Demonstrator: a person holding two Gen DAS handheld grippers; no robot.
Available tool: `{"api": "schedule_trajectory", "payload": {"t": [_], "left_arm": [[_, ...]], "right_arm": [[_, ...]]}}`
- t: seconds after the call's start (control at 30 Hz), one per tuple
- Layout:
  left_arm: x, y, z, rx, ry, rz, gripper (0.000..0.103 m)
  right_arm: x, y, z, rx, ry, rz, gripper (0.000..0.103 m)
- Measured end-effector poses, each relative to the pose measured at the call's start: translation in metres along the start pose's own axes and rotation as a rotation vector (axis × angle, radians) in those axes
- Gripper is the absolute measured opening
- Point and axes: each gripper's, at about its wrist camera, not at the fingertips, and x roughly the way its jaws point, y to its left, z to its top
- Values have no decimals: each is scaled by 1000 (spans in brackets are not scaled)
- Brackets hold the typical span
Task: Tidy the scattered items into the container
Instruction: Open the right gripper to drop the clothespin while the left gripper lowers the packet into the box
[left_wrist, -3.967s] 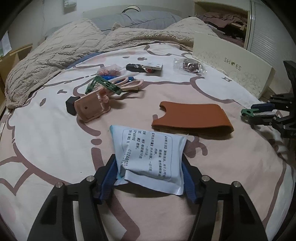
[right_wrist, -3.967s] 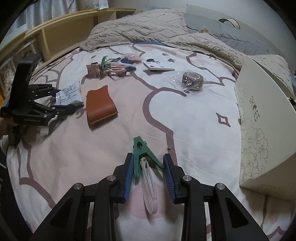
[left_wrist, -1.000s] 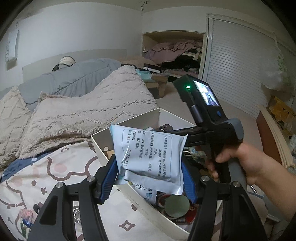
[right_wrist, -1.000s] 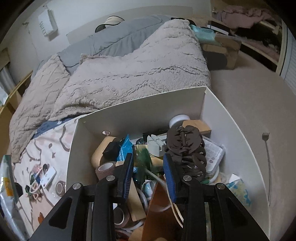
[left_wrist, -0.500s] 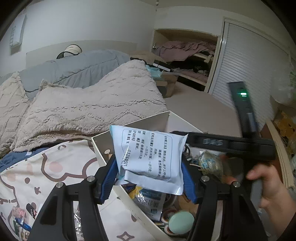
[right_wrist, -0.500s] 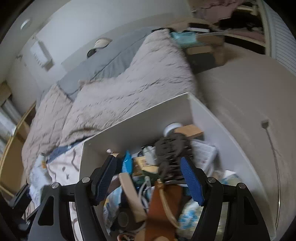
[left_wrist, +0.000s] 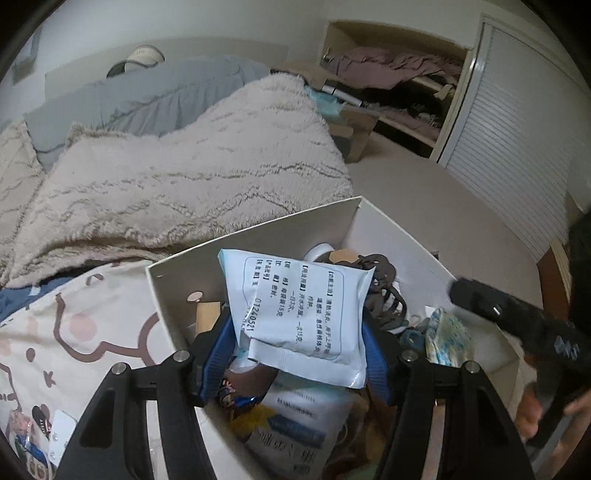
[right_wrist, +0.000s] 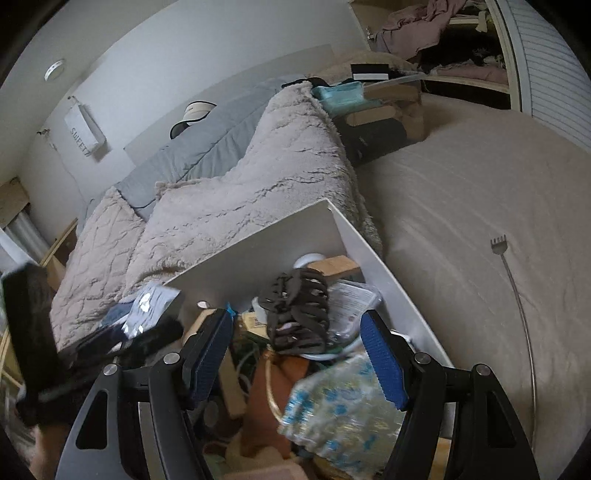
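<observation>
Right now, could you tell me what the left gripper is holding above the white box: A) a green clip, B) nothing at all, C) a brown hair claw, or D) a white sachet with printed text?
D: in the left wrist view the left gripper has its blue pads pressed against a white sachet with printed text, above the white box.

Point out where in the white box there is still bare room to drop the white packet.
Hardly any. The white box is piled across its floor: brown hair claw mid-box, patterned packet near the right wall, printed pouch at the front. Bare surface shows only along the far wall, by the left corner. The white packet, held in the left hand-held gripper, would land on the pile.
</observation>
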Motion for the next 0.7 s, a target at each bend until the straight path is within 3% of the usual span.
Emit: {"api": "schedule_trajectory", "payload": {"t": [0.27,0.33,0.4,0.53,0.7], "left_arm": [[23,6,21,-17,54,38,65],[30,8,23,-36,79,34,75],[31,10,22,-63,68,47,94],[27,13,19,-87,36,52,99],[19,7,16,-41,33,70,103]], "right_arm": [[-2,-13,-5,-4,17,27,72],[-2,-11,-5,-19,18,34,72],[-3,-8,-6,-29,18,38,72],[-7,-4,-7,-42,10,52,72],[-11,-1,-7,-40,-5,58,72]]}}
